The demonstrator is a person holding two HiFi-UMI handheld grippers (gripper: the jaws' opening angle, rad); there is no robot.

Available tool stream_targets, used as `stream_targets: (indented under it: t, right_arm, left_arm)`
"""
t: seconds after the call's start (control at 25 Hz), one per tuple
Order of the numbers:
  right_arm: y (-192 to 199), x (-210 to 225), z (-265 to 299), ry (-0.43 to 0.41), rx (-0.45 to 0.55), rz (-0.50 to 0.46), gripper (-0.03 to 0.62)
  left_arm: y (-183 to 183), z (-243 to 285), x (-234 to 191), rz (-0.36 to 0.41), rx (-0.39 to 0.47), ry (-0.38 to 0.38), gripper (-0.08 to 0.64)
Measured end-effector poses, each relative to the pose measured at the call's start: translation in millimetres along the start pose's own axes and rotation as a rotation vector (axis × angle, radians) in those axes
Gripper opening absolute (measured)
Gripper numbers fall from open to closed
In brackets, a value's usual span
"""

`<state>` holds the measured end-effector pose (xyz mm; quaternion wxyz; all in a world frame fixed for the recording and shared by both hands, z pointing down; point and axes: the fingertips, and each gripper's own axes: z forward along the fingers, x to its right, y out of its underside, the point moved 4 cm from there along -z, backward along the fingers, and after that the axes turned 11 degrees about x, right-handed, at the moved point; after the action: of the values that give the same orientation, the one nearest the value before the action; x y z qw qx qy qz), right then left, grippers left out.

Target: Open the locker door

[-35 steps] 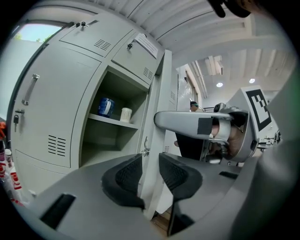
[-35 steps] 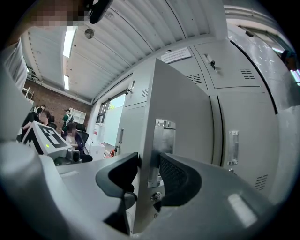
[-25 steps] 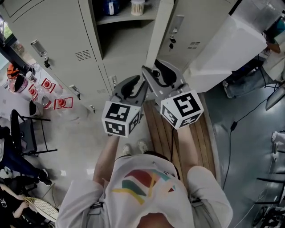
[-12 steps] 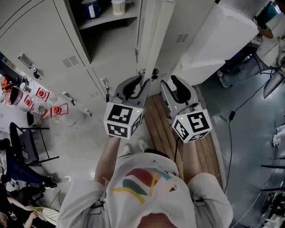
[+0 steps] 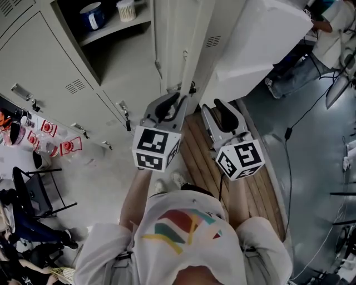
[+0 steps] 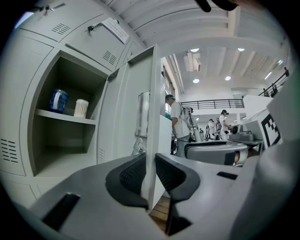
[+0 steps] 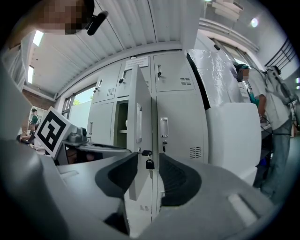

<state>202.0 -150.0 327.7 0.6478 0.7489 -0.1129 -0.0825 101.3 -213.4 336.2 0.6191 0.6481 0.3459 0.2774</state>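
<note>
The grey locker door [image 5: 196, 51] stands swung out, edge-on to me in the head view, with a small padlock [image 5: 192, 89] hanging on its latch. My left gripper [image 5: 178, 96] is at the door's free edge. In the left gripper view that edge [image 6: 151, 140] fills the gap of my left gripper [image 6: 150, 174]; its jaws are closing and both pads touch the door. My right gripper [image 5: 214, 108] hangs just right of the door, its jaws closing a little but wide. In the right gripper view, the door [image 7: 139, 117] and padlock [image 7: 149, 163] show beyond my right gripper [image 7: 148, 176], untouched.
Inside the open compartment a blue tin [image 5: 92, 15] and a white cup [image 5: 125, 9] stand on a shelf. A wooden pallet [image 5: 203, 161] lies underfoot. A large white box [image 5: 261, 44] stands right of the lockers, a person [image 5: 300, 67] beyond it. A chair [image 5: 33, 195] is left.
My right gripper has come away from the door's edge and drawn back to the right. My left gripper has moved up onto that edge. The view has shifted, lockers sliding left.
</note>
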Motion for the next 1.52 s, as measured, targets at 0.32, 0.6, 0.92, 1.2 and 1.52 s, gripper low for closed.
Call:
stream_targets:
  t: [0.32,0.6,0.92,1.2,1.52]
  right_arm:
    - [4,19,-17,0.054,-0.016,0.005,0.132]
    - [9,47,-32,0.106,-0.035,0.003,0.131]
    - [13,78,-44,0.164,-0.054,0.006,0.127]
    - [19,92,-45,0.177,-0.068,0.019,0.127]
    - [21,89,-42,0.168,-0.068,0.026,0.127]
  left_arm:
    - [4,25,14,-0.002,-0.004,0.039,0.067]
    - [9,57,26,0.009,-0.007,0.067,0.061]
    - [12,94,38,0.006,-0.007,0.088,0.057]
    - [13,111,42,0.019,-0.004,0.090,0.055]
    - [12,110,41,0.022,-0.002,0.088,0.055]
